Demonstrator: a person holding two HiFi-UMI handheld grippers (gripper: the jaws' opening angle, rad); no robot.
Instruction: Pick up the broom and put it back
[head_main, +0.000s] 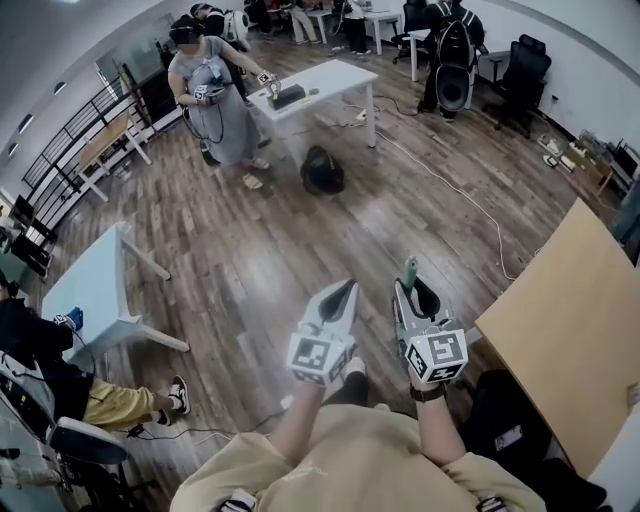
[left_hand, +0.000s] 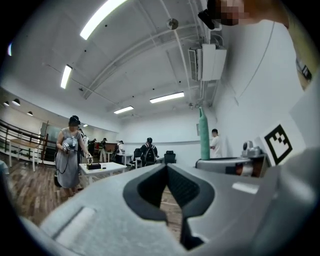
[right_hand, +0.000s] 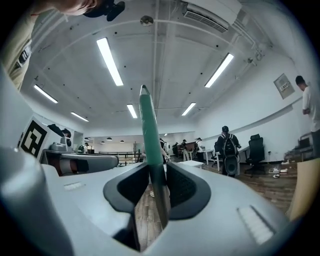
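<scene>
One thing is in hand: the slim green broom handle (right_hand: 150, 135). It stands upright between the jaws of the right gripper (right_hand: 155, 170), which pinch it from both sides a little below its rounded top end. In the head view only that green tip shows, poking up just past the gripper. The rest of the handle and the brush head are hidden under the gripper and the person's body. Holding it high and upright probably lets the brush hang beneath and makes the broom easy to carry, so this looks like the carrying step with the putting back not yet done.

Just to the left, near but apart from the handle, the left gripper (left_hand: 166, 167) points the same way with its jaws pressed together on nothing. Only planks show through the gap behind its tips. It seems to be a spare hand for now, kept beside the load.

Ahead of both grippers lies open brown wooden plank floor (head_main: 250, 230). A pale brown desk top (head_main: 570, 320) is close on the right gripper's right, and a light blue desk (head_main: 90, 290) stands well off to the left gripper's left. Farther ahead are a black bag (head_main: 322, 170) on the floor and a white desk (head_main: 320, 80). No rack or corner for the broom can be made out.
</scene>
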